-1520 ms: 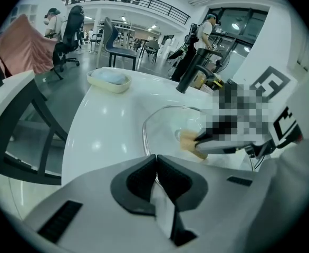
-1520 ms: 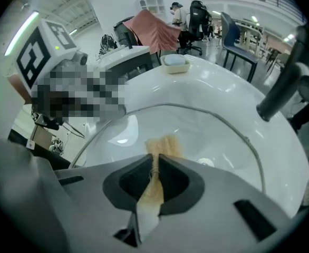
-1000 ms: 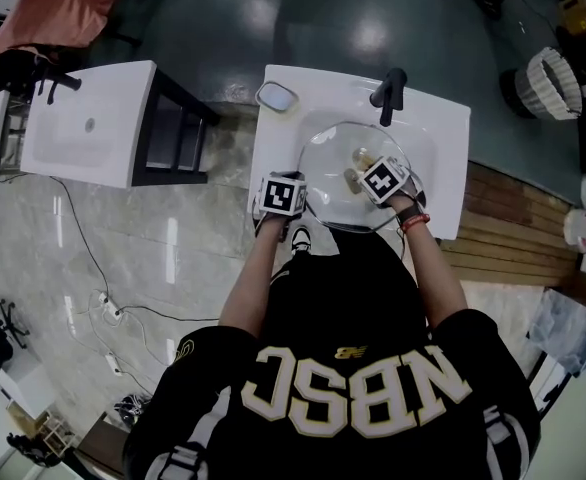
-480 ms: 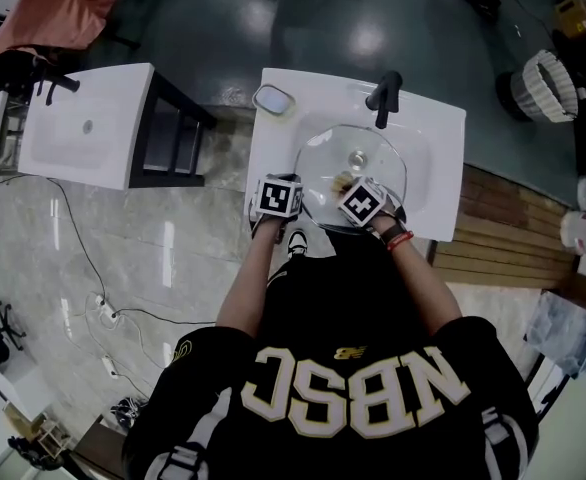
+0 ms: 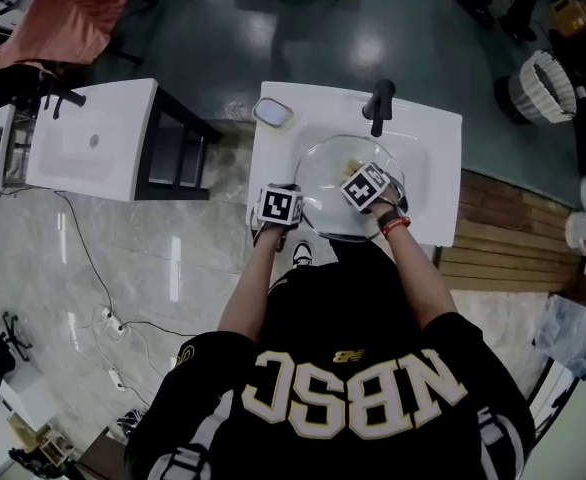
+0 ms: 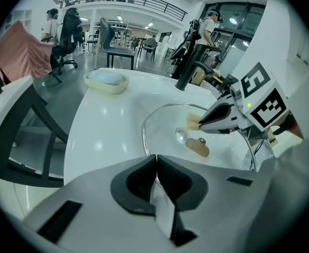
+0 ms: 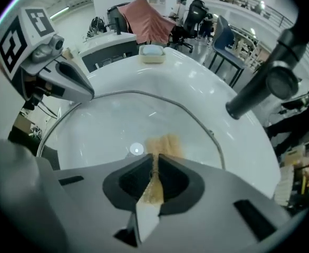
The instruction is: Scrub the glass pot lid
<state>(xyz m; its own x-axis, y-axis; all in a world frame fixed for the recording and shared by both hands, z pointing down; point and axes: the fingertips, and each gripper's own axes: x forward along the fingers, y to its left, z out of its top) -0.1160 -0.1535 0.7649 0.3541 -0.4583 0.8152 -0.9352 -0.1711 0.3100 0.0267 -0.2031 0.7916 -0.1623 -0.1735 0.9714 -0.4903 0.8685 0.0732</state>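
Observation:
The round glass pot lid [image 5: 338, 208] lies in the white sink basin [image 5: 428, 183], its small knob [image 7: 136, 150] at the centre. My left gripper [image 5: 283, 202] sits at the lid's near-left edge; in the left gripper view its jaws [image 6: 156, 159] are shut on the lid's rim [image 6: 145, 136]. My right gripper [image 5: 363, 182] is over the middle of the lid, shut on a tan sponge [image 7: 163, 143] that presses on the glass just beside the knob. The sponge [image 6: 193, 122] and the right gripper [image 6: 220, 116] also show in the left gripper view.
A black faucet [image 5: 379, 103] stands at the back of the sink. A soap dish [image 5: 273, 114] sits on the sink's back left corner. A second white sink [image 5: 88, 133] stands to the left across a gap. Wooden decking [image 5: 503, 233] lies to the right.
The right gripper with the sponge slid from the lid's right part toward its near side, then back up to the centre. The left gripper stayed on the rim.

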